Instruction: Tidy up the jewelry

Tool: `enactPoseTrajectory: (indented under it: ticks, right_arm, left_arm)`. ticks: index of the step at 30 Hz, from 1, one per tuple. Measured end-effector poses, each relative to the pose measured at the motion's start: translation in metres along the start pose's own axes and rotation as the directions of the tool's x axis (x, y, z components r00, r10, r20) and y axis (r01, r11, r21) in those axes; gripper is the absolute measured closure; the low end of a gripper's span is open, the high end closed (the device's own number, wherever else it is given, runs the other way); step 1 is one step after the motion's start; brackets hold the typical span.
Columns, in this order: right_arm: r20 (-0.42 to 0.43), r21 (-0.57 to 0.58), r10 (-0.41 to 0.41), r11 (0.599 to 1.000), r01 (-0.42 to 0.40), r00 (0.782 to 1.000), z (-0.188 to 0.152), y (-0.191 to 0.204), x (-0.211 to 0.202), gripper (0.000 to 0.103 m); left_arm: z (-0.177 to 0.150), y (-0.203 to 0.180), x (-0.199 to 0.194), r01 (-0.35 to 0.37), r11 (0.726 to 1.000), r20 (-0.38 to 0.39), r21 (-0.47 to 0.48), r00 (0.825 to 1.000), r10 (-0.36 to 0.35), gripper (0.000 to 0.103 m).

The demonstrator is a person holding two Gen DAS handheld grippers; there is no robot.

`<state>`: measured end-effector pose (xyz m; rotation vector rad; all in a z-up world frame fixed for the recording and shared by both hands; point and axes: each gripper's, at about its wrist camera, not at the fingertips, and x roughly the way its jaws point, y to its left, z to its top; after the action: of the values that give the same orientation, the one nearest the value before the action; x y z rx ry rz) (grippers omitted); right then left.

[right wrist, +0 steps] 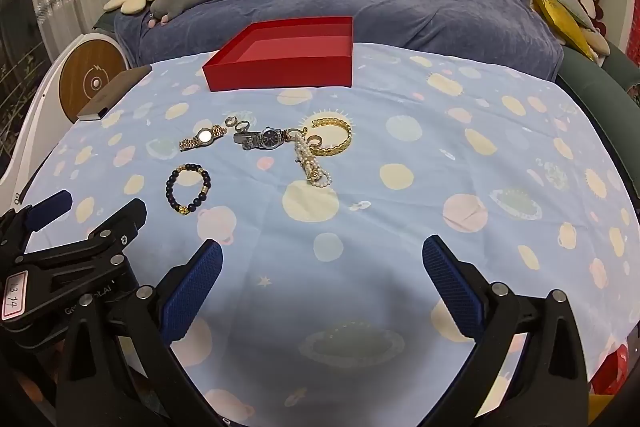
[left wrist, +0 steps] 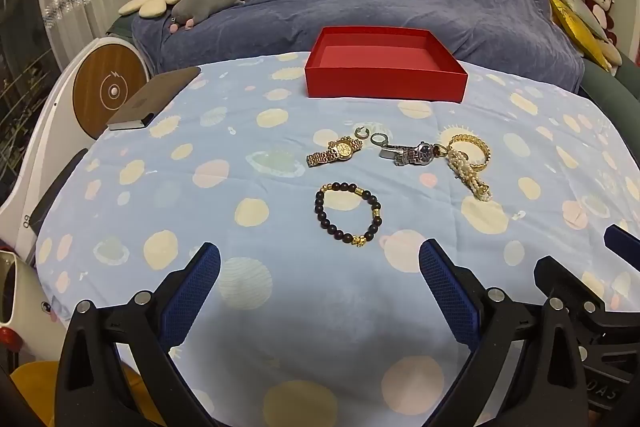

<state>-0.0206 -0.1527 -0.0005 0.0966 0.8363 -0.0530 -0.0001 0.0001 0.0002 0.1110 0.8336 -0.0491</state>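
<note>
Red box [left wrist: 384, 83], empty, at bench [left wrist: 160, 187] rear. Before it: gold watch [left wrist: 336, 151], silver watch [left wrist: 416, 153], bangle [left wrist: 474, 151], pearls [left wrist: 470, 177], bead bracelet [left wrist: 348, 213]. Left tongs [left wrist: 320, 267] and right tongs [right wrist: 322, 263] wide open, holding nothing.

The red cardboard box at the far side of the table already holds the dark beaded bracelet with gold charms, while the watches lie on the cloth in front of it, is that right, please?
Not quite. The red cardboard box is empty; the dark beaded bracelet with gold charms lies on the patterned cloth, nearer than the watches. The left wrist view shows this; the watches do lie on the cloth in front of the box.
</note>
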Motion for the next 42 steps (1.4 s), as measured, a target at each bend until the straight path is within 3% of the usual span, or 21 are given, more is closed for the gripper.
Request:
enactPoseTrajectory:
  ticks: [42]
  right_arm:
    - [0.01,-0.004,-0.005,1.0,0.005,1.0,-0.0002,0.0037,-0.0012,0.006]
  left_arm:
    - [0.0,0.0085,0.0006,0.001,1.0,-0.004,-0.009,1.0,-0.001,0.006]
